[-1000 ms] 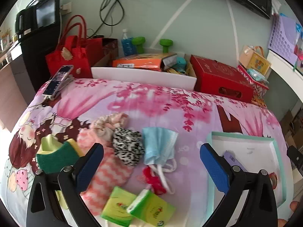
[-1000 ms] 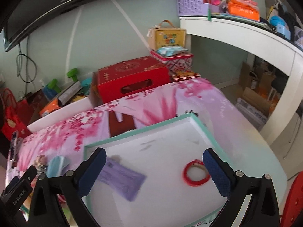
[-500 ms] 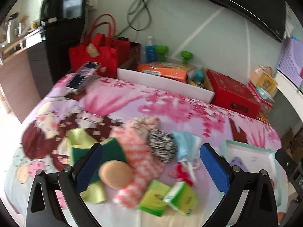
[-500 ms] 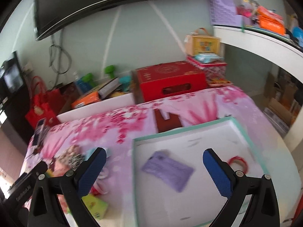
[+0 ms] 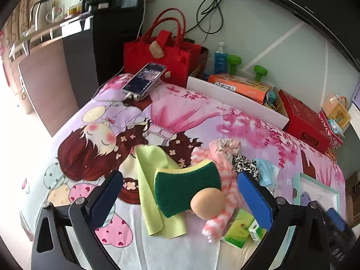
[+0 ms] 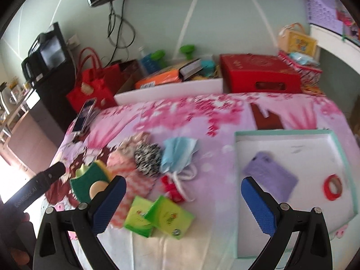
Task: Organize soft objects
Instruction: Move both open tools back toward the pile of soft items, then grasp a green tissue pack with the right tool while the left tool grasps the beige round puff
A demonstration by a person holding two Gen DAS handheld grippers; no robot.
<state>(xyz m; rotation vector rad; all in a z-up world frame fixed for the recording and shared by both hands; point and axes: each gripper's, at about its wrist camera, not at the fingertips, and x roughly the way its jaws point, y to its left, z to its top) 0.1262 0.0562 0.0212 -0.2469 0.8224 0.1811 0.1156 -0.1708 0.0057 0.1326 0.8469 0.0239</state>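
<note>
Two tissue packs [image 6: 158,217], one sponge [image 5: 186,187] — perhaps three scrunchies [image 6: 147,159].

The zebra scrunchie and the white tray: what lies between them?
In the right wrist view, a blue face mask lies beside the scrunchie; then bare bedsheet up to the tray.

Two wrist views — shared sponge [image 5: 187,185] pile
</note>
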